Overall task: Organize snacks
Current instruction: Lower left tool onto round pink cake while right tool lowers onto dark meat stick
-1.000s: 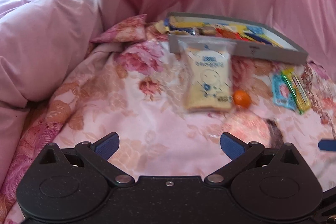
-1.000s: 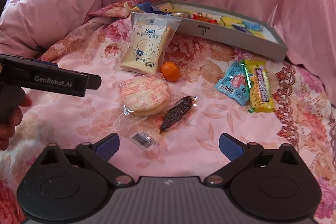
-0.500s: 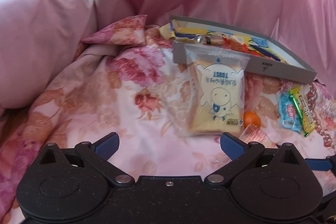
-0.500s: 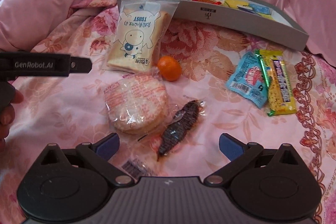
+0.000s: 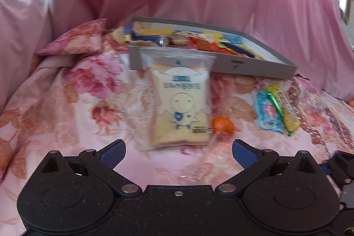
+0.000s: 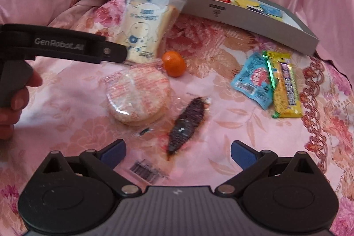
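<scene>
Closing in over the last second, the left tool (image 5: 178, 150) stood wide open and empty just short of the toast packet (image 5: 179, 103), which lay on the bed against the snack box (image 5: 254, 66), suggesting an imminent grasp, while the right tool (image 6: 177, 150) gaped empty too.

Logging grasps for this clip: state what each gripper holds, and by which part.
Nothing is held. The left gripper is open before the clear-wrapped toast slice packet; the right gripper is open over the dark dried-fish packet.
</scene>
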`<state>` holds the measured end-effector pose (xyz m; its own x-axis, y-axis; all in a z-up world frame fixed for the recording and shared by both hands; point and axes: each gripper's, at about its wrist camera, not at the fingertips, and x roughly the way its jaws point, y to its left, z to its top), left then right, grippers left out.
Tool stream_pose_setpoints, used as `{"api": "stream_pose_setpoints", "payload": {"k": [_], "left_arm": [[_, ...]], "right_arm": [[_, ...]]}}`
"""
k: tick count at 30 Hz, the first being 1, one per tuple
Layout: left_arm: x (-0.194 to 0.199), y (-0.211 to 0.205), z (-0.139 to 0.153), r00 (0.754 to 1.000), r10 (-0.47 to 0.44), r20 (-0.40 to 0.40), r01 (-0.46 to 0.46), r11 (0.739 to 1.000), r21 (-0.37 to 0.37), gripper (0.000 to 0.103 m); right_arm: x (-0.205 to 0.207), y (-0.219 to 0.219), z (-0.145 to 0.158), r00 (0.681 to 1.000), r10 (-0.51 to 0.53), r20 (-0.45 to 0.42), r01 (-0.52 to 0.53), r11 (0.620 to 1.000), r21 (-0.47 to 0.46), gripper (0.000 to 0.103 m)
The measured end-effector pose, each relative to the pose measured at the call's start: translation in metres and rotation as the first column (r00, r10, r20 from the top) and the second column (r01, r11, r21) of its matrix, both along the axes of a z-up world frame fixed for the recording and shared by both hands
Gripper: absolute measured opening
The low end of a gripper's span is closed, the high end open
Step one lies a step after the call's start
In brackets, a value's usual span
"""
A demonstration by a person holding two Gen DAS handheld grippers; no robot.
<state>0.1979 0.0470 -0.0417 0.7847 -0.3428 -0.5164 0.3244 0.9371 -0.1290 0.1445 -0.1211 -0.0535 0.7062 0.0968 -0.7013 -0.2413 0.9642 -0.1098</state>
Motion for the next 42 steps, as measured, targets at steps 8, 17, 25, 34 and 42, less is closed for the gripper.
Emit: {"api": "stream_pose_setpoints", "payload": {"k": [8,17,25,34,42], "left_arm": [[-0.009,-0.012,-0.007,0.995,-0.097,-0.026,0.097,0.995,0.002,0.102],[-0.015,-0.021,-0.008,0.986,-0.165,-0.013,0.166,0.985,0.040,0.102],[-0.018,-0.043,-0.015,0.957,-0.291,0.004,0.285,0.942,0.175,0.102],[-0.004,-0.060,-0.027,0.935,-0.349,-0.061,0.352,0.893,0.279,0.093],[-0.003,-0.057,-0.025,0.937,-0.341,-0.072,0.348,0.904,0.249,0.083]], "right_arm": [[-0.005,-0.014,-0.002,0.999,-0.033,0.010,0.033,0.999,-0.001,0.103],[-0.023,-0.055,0.003,0.993,-0.079,0.093,0.089,0.991,-0.105,0.103],[-0.006,-0.053,0.006,0.980,0.165,0.109,-0.148,0.978,-0.148,0.103],[0.019,-0.051,0.007,0.978,0.193,0.083,-0.182,0.975,-0.124,0.090],[0.032,-0.060,0.003,0.985,0.173,0.012,-0.173,0.983,0.056,0.069]]}}
